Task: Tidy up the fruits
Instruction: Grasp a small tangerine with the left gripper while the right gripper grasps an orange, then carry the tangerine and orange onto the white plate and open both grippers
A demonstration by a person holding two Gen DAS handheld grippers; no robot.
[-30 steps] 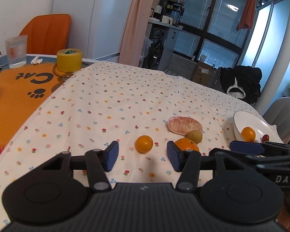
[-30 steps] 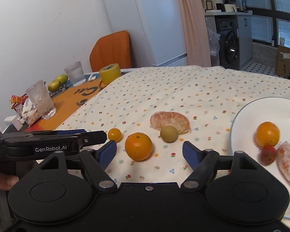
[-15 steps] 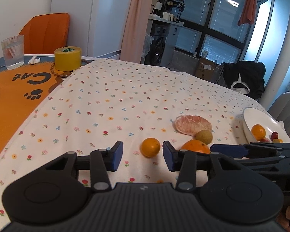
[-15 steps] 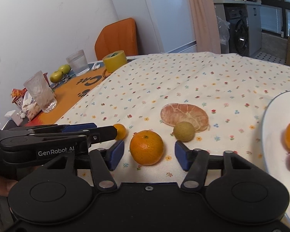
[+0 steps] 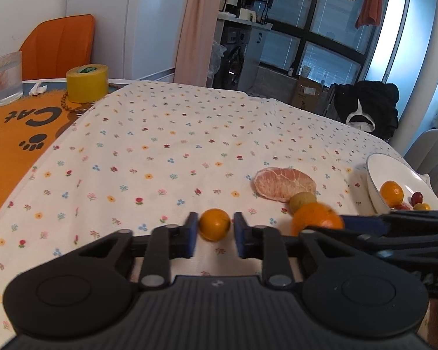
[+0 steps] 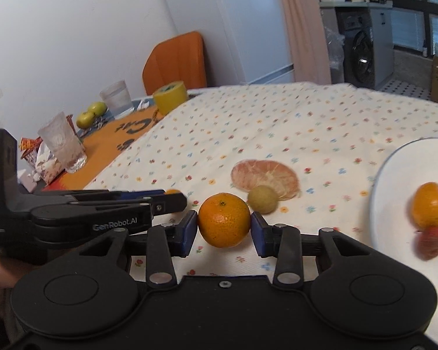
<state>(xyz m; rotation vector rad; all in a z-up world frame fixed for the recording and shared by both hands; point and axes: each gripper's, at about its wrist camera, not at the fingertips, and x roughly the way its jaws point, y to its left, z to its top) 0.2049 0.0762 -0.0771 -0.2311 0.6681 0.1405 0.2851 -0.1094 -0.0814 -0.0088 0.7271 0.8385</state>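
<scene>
On the flowered tablecloth, a small orange (image 5: 214, 224) sits between the blue pads of my left gripper (image 5: 214, 229), which press in on both of its sides. My right gripper (image 6: 223, 229) is shut on a larger orange (image 6: 224, 223), one pad against each side; this fruit also shows in the left wrist view as the larger orange (image 5: 316, 218). Just behind lie a peeled citrus half (image 6: 264, 177) and a small greenish-yellow fruit (image 6: 262, 199). A white plate (image 6: 394, 160) on the right holds an orange (image 6: 430, 205) and a red fruit (image 6: 429, 242).
An orange "Cat" mat (image 5: 11, 134) covers the table's left part, carrying a yellow tape roll (image 5: 86, 83), two glasses (image 6: 62, 145), green apples (image 6: 90, 113) and a snack packet (image 6: 32, 148). An orange chair (image 5: 58, 45) stands behind. The two grippers sit side by side, close together.
Both grippers moved forward and down to the fruit and closed from wide open, the left around the small orange, the right around the larger orange.
</scene>
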